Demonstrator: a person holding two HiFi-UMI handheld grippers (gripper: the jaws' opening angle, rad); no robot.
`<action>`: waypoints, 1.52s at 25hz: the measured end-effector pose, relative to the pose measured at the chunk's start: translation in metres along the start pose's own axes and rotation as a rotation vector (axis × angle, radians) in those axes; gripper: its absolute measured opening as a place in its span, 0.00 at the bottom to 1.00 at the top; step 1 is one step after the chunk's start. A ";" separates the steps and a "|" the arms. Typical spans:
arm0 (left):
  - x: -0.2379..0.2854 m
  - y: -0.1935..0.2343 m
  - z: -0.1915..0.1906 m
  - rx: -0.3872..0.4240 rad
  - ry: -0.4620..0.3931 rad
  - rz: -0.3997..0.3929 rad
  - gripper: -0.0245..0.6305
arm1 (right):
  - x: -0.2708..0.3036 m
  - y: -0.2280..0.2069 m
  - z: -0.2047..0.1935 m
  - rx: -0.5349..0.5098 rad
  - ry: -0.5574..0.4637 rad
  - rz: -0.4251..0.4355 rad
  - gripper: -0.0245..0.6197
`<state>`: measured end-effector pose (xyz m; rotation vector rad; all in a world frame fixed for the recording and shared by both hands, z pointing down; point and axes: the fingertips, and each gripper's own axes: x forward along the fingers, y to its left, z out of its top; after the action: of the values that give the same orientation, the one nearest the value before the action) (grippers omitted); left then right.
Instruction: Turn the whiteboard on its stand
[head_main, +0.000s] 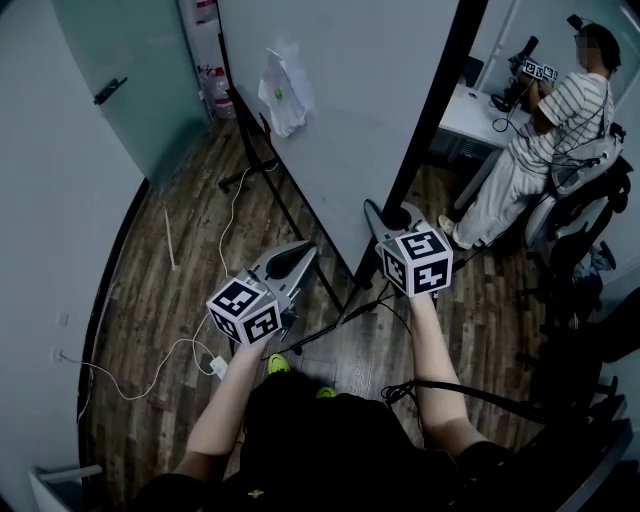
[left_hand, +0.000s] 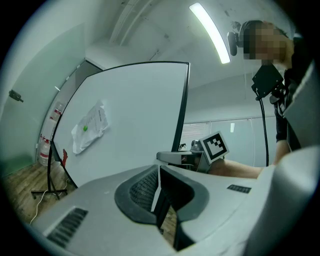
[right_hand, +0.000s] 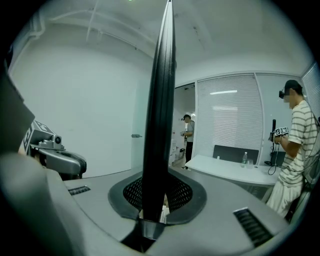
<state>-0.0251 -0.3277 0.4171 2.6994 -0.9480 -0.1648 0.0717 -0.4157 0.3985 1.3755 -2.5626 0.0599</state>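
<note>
The whiteboard (head_main: 350, 120) stands tall on its wheeled stand (head_main: 250, 175), its black frame edge (head_main: 420, 150) slanting down towards me. My right gripper (head_main: 388, 222) is shut on that edge low down. In the right gripper view the black frame (right_hand: 159, 125) rises straight up from between the pads of the right gripper (right_hand: 159, 182). My left gripper (head_main: 300, 252) hovers to the left, in front of the board's white face, touching nothing. In its own view the left gripper (left_hand: 159, 172) has its jaws together with nothing in them, and the whiteboard (left_hand: 130, 125) fills the scene ahead.
A crumpled white cloth (head_main: 283, 92) hangs on the board. A white cable (head_main: 180, 360) trails over the wooden floor. A person in a striped shirt (head_main: 560, 130) stands at a white desk (head_main: 480, 115) back right, beside a chair (head_main: 590, 200). A glass door (head_main: 120, 80) stands at the left.
</note>
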 end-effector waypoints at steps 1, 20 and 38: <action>-0.001 -0.001 0.000 0.002 0.000 0.001 0.06 | 0.000 0.000 -0.001 -0.002 0.000 -0.002 0.13; -0.017 -0.028 0.003 0.029 -0.012 0.012 0.06 | -0.032 0.000 -0.009 0.009 0.015 -0.010 0.13; 0.000 -0.064 -0.001 0.043 -0.011 -0.035 0.06 | -0.100 0.009 -0.021 0.015 0.009 -0.026 0.13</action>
<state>0.0126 -0.2798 0.3989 2.7586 -0.9182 -0.1688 0.1210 -0.3262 0.3974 1.4101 -2.5417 0.0803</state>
